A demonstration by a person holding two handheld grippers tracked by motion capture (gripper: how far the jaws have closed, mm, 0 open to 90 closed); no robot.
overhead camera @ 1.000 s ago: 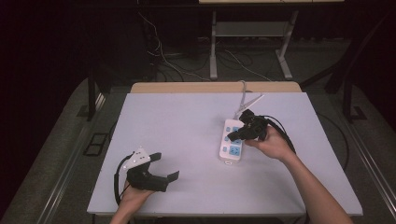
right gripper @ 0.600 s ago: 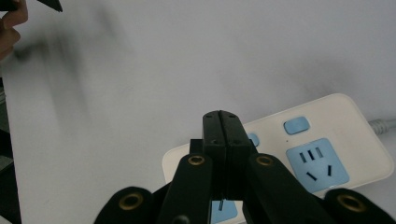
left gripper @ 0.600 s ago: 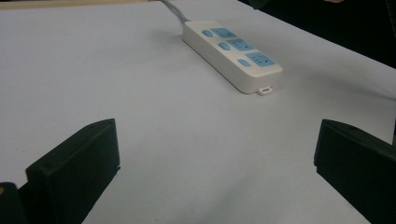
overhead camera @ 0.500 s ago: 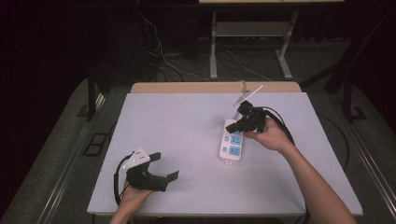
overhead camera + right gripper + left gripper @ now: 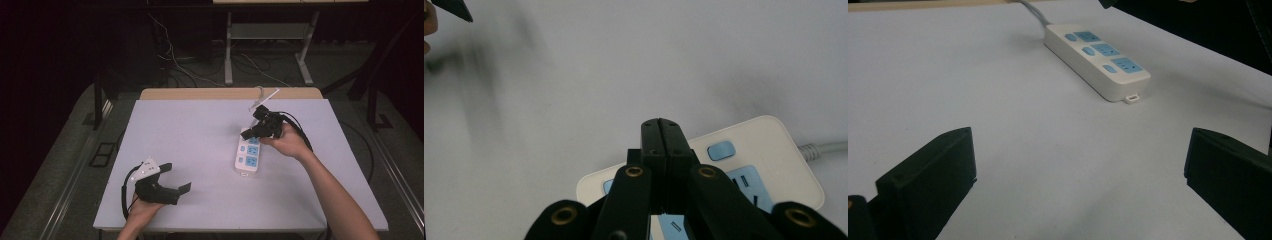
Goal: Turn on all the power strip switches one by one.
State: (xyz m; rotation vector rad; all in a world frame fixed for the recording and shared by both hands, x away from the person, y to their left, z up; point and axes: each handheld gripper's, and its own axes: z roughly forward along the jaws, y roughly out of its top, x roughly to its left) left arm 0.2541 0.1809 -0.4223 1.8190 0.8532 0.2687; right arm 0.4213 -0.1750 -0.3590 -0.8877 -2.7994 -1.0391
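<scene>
My right gripper (image 5: pixel 661 131), jaws together, hovers over the power strip (image 5: pixel 249 154) switches. Off-centre push could skid the strip. Left gripper (image 5: pixel 175 178) idle, jaws apart.

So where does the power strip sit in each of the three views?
High view: power strip right of centre on the table, just under the right gripper.
Left gripper view: upper middle, lying at a slant.
Right gripper view: lower right, behind the shut jaws.
Shared landmark: its blue switches and sockets, and its grey cord.
</scene>
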